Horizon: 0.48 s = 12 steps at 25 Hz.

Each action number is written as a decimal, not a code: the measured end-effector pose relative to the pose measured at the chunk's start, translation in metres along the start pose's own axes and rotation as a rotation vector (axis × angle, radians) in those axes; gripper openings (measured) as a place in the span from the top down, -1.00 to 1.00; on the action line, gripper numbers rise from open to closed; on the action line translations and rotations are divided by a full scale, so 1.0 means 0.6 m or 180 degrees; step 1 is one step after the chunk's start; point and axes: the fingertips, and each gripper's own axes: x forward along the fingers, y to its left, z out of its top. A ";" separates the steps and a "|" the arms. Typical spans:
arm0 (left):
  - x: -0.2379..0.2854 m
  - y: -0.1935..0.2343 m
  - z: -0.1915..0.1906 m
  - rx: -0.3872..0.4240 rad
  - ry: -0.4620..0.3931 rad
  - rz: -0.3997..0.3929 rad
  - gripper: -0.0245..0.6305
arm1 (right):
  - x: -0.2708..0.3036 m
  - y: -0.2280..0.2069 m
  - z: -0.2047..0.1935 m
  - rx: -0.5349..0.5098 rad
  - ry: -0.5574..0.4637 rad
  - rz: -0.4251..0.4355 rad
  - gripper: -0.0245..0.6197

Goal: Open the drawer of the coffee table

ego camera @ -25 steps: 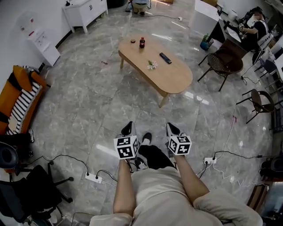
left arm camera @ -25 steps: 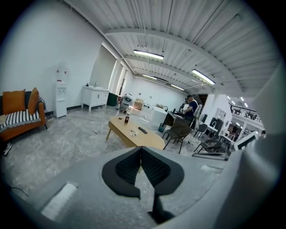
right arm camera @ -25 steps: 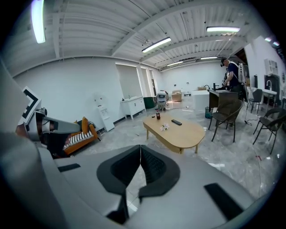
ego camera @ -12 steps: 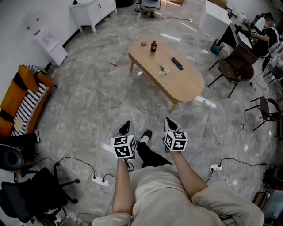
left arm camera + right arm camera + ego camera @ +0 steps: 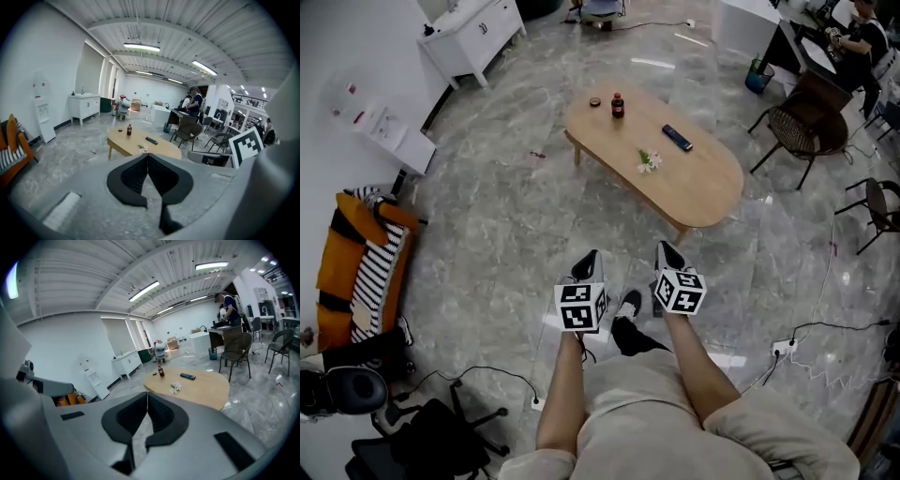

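The oval light-wood coffee table (image 5: 703, 187) stands on the marble floor a couple of steps ahead of me. On its top are a dark bottle (image 5: 618, 105), a black remote (image 5: 678, 138) and a small white flower (image 5: 649, 161). No drawer shows from this side. My left gripper (image 5: 590, 255) and right gripper (image 5: 666, 248) are held side by side in front of me, both pointing at the table and well short of it. Both are shut with nothing between their jaws. The table (image 5: 136, 144) lies beyond the left gripper (image 5: 148, 154), and the table (image 5: 206, 390) beyond the right gripper (image 5: 146, 393).
A wicker chair (image 5: 806, 127) stands right of the table. A white cabinet (image 5: 469, 33) and a water dispenser (image 5: 389, 136) line the left wall, with an orange striped cushion (image 5: 361, 267) nearer me. Power strips and cables (image 5: 783, 347) lie on the floor beside my feet.
I have walked towards the coffee table, so it sits closer and more central in the head view. Both grippers travelled forward with me and stayed shut.
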 end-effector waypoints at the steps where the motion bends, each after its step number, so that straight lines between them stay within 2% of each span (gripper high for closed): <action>1: 0.024 -0.006 0.014 0.0074 0.0016 -0.0064 0.89 | 0.013 -0.014 0.011 0.0052 -0.0027 -0.0067 0.87; 6: 0.130 -0.013 0.083 0.0365 0.0071 -0.0285 0.89 | 0.074 -0.075 0.064 0.0450 -0.0256 -0.0545 0.87; 9: 0.169 -0.009 0.099 0.0458 0.0150 -0.0356 0.89 | 0.107 -0.053 0.075 0.0468 -0.0295 -0.0534 0.87; 12: 0.196 0.007 0.107 0.0415 0.0200 -0.0331 0.89 | 0.125 -0.045 0.084 0.0405 -0.0299 -0.0487 0.87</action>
